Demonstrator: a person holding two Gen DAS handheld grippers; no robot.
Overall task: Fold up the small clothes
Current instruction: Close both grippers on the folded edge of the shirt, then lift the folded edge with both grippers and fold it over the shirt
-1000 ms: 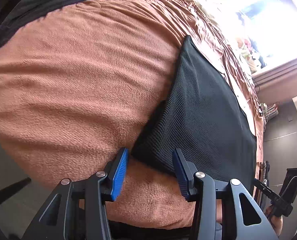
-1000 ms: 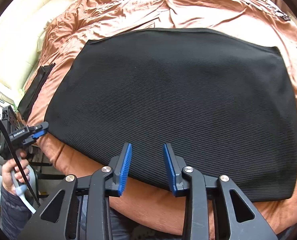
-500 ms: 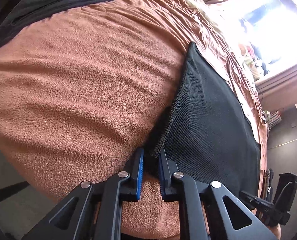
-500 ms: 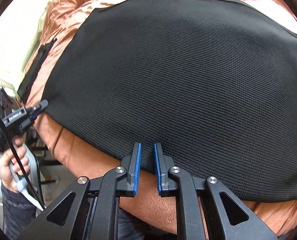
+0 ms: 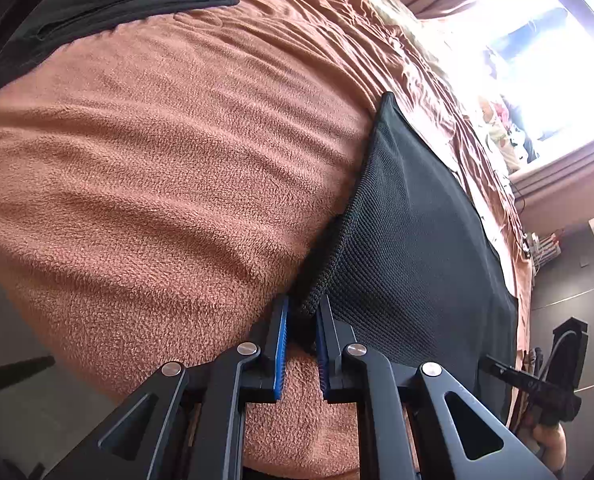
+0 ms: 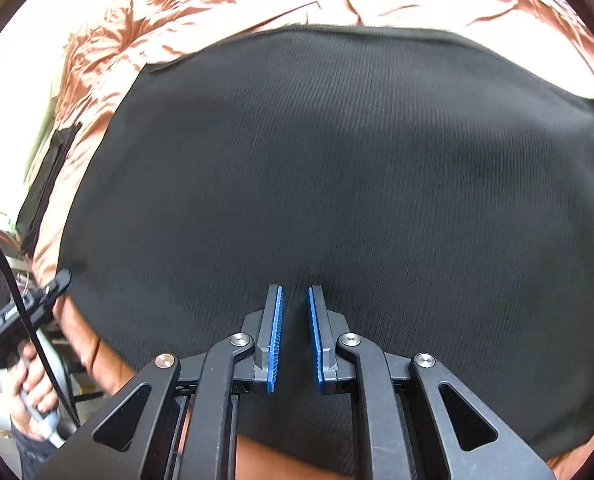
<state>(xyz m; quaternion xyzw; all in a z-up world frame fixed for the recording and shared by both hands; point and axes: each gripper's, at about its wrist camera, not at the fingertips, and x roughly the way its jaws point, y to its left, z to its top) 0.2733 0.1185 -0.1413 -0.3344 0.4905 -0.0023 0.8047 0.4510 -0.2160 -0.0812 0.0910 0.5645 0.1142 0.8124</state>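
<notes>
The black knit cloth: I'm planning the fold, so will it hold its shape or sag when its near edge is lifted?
The black knit cloth lies draped flat on the blanket, so it probably sags. Its corner buckles between the left gripper fingers, suggesting floppy fabric. The ribbed weave likely grips the pads.

Black ribbed knit cloth (image 6: 337,168), spread out mostly flat on the bed. The near corner at 6 o'clock in the left wrist view (image 5: 317,296) is lifted off the bed. The far edge runs straight across toward 12 in the right view.
</notes>
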